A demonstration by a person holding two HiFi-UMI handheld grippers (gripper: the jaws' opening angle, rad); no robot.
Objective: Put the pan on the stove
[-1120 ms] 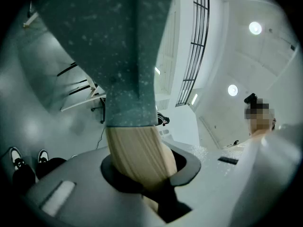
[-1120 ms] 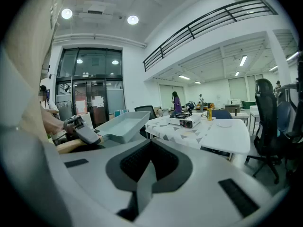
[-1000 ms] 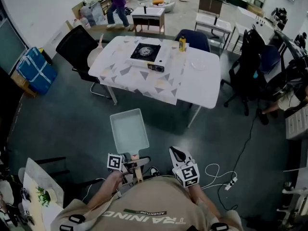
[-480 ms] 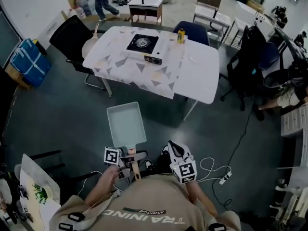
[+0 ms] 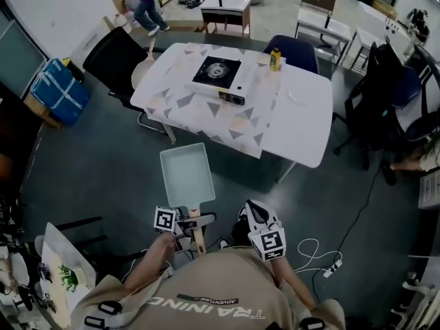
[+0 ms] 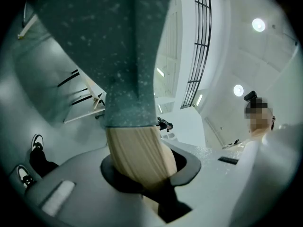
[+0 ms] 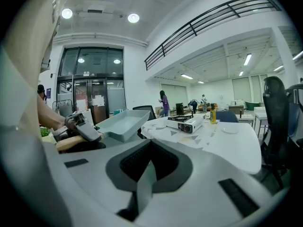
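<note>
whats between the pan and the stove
In the head view, bare grey floor, then the patterned tablecloth, lie between the pale rectangular pan and the black-topped portable stove.

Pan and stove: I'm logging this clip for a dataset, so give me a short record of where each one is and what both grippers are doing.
pan: pale, rectangular, carried in the air above the floor
pan handle: wooden, clamped in the left gripper
right gripper: jaws together, nothing between them
stove: on the table, nothing on top of it
pan vs stove: apart; the table lies ahead of the person
task state: pan not yet on stove
</note>
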